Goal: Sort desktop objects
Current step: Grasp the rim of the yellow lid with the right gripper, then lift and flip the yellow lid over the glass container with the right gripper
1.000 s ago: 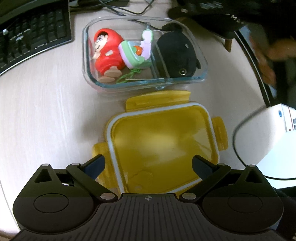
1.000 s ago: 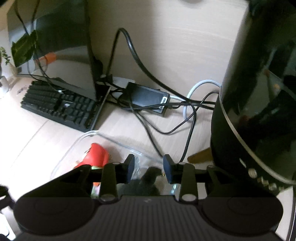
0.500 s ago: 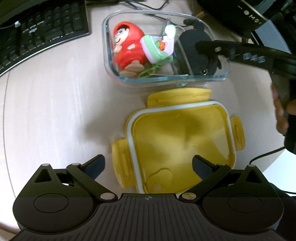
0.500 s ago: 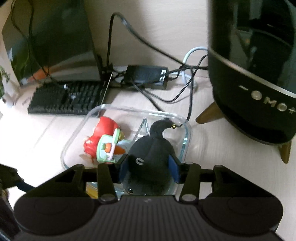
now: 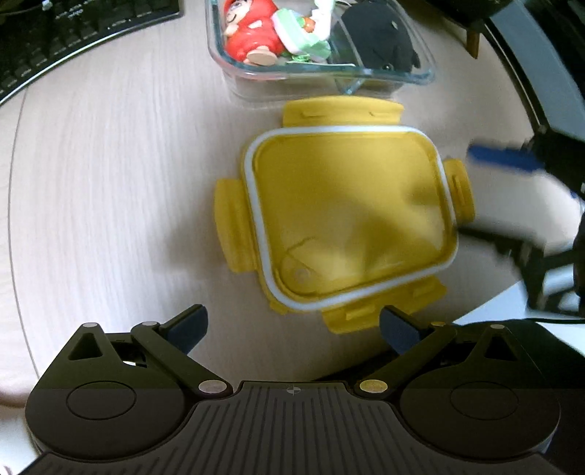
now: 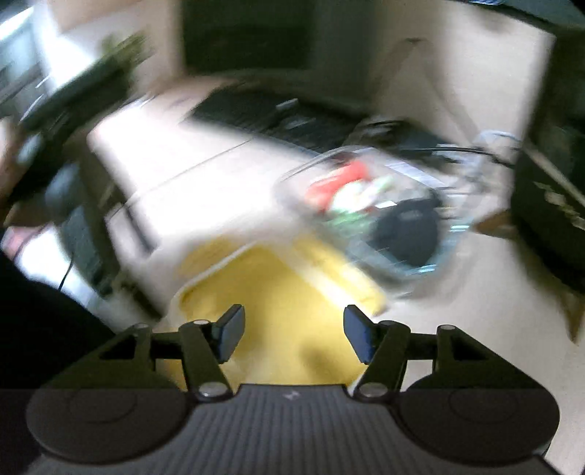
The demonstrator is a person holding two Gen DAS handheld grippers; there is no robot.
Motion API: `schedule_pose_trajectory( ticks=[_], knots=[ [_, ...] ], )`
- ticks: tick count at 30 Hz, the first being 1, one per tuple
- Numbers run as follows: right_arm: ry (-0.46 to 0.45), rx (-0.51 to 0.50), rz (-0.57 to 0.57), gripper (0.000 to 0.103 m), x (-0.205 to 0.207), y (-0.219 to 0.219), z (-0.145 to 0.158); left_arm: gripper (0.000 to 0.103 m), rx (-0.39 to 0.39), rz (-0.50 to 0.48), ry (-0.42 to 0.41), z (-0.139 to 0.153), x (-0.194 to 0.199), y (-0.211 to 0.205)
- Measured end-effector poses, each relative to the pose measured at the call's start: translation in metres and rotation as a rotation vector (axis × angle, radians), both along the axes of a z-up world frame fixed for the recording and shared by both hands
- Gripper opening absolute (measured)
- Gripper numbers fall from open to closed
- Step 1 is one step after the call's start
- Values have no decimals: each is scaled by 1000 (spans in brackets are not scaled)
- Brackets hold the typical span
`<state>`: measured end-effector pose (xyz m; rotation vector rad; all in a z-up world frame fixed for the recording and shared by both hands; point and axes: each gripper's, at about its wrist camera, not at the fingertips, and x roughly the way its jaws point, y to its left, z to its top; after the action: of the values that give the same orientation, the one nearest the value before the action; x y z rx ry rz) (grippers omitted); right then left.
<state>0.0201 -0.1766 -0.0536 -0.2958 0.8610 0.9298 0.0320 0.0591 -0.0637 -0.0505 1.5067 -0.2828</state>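
Now your next piece is the yellow plastic snap-lock lid with the white seal ring (image 5: pixel 351 223), lying flat and underside-up on the pale wood desk (image 5: pixel 109 182), just in front of the clear glass divided container (image 5: pixel 420 75). That container already holds the red round doll figure (image 5: pixel 252 34), a green-and-white toy (image 5: pixel 298 34) and the black plush toy (image 5: pixel 380 40).

Your left gripper (image 5: pixel 292 329) stands wide with nothing between its pads, at the lid's near edge. Your right gripper (image 6: pixel 292 332) has just been opening; its jaws stand partly apart and empty over the lid, in a badly blurred view.

Expect the lid to be light, thin and slightly flexible, and slick on the flat panel, so pinching the middle will likely fail. Take it by the raised rim or one of the hinged side tabs (image 5: pixel 232 223); the tabs may fold, so the rim beside one is probably firmer. Handle gently near the glass: it is heavy, hard and breakable.
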Motion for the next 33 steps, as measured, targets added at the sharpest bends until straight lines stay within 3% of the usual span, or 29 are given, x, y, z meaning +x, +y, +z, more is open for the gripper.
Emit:
schedule_pose_trajectory(
  ticks=[6, 8, 17, 18, 19, 22, 27, 31, 33],
  knots=[
    [8, -111, 376, 59, -24, 22, -14, 102, 16, -22, -42, 7, -10, -12],
    [26, -131, 447, 59, -30, 28, -19, 102, 8, -20, -58, 10, -13, -13],
    [-76, -243, 493, 53, -34, 58, -48, 102, 19, -12, -93, 16, -12, -16],
    [-88, -252, 508, 36, -34, 60, -47, 102, 20, -12, -99, 18, -11, -15],
    [-82, -252, 530, 27, -34, 60, -43, 102, 21, -14, -105, 21, -10, -14],
    [-128, -257, 557, 25, -36, 53, -17, 102, 27, -27, -153, 39, -6, -9],
    [-119, -167, 377, 18, 9, 29, 53, 103, 31, -83, -251, 72, 6, -1],
    [-133, -59, 134, 25, 74, 13, 78, 103, 53, -130, -294, 78, 23, -1],
    [-161, -29, 25, 23, 103, 7, 78, 103, 67, -143, -300, 74, 34, -4]
  ],
)
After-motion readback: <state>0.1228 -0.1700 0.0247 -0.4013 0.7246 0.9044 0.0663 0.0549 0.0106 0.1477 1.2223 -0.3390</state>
